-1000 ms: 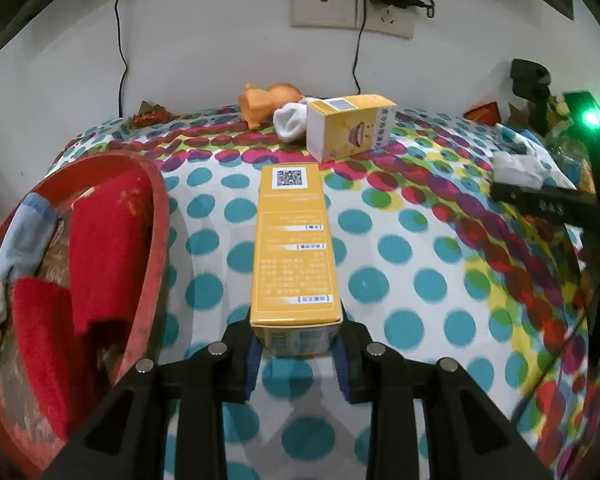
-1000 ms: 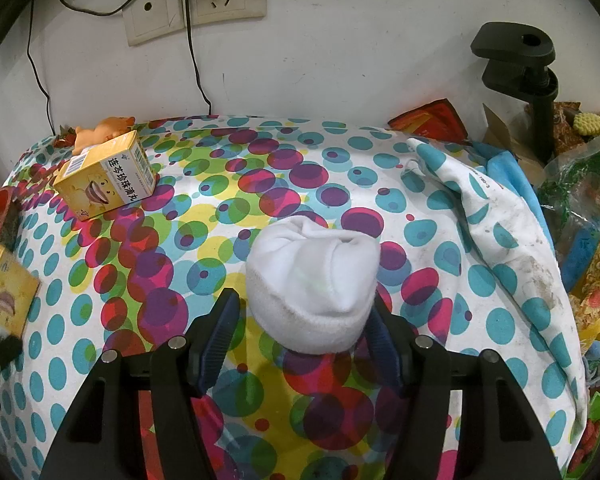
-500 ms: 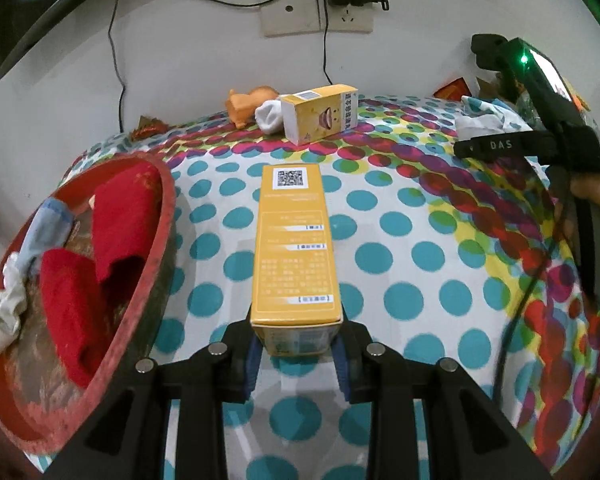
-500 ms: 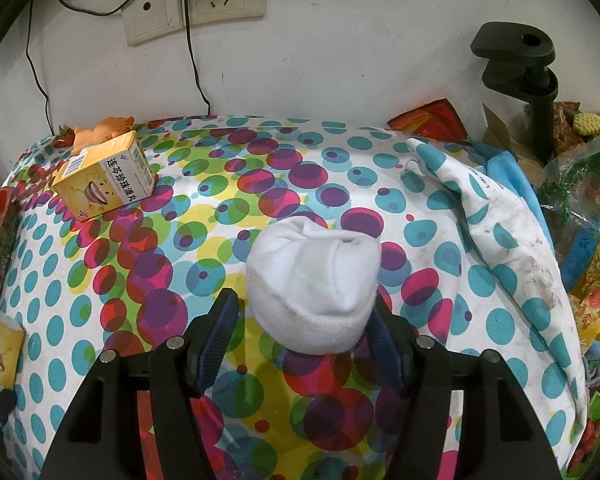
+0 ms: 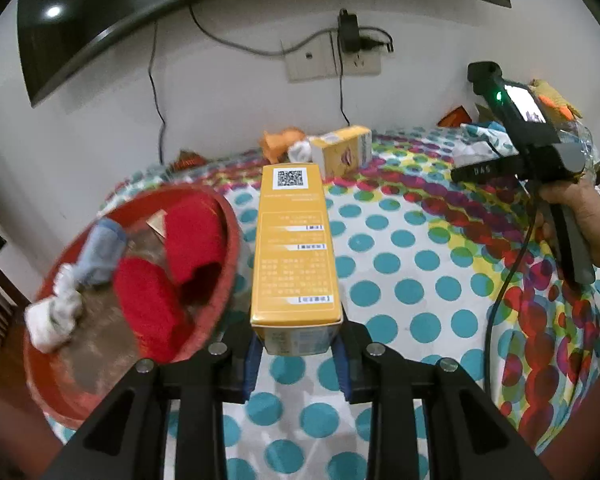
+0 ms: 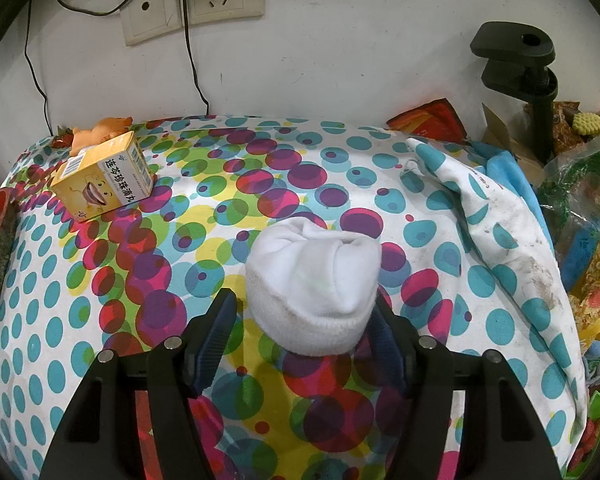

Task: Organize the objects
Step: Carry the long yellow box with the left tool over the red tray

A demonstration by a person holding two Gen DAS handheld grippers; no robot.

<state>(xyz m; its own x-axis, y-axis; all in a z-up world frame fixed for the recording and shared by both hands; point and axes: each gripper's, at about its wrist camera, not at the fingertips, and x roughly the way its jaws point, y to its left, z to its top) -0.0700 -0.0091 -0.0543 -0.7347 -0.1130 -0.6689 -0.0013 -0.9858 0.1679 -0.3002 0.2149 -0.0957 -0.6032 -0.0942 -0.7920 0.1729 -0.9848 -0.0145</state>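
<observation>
Two yellow boxes are being counted: a long box (image 5: 294,248) at six o'clock and a small box (image 5: 342,151) at twelve. Two red rolls (image 5: 150,302) and two pale sock bundles (image 5: 52,314) are being counted in one red basin (image 5: 216,312) at nine o'clock.

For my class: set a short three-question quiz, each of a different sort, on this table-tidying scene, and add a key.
1. True or false: the left gripper is shut on the long yellow box.
2. What lies between the right gripper's fingers?
A. a red cloth
B. a white rolled sock
C. an orange toy
3. Fill in: the red cloths lie in the red ____.

Key: 1 true; 2 B, though the left pad stands clear of it; 3 basin.
</observation>
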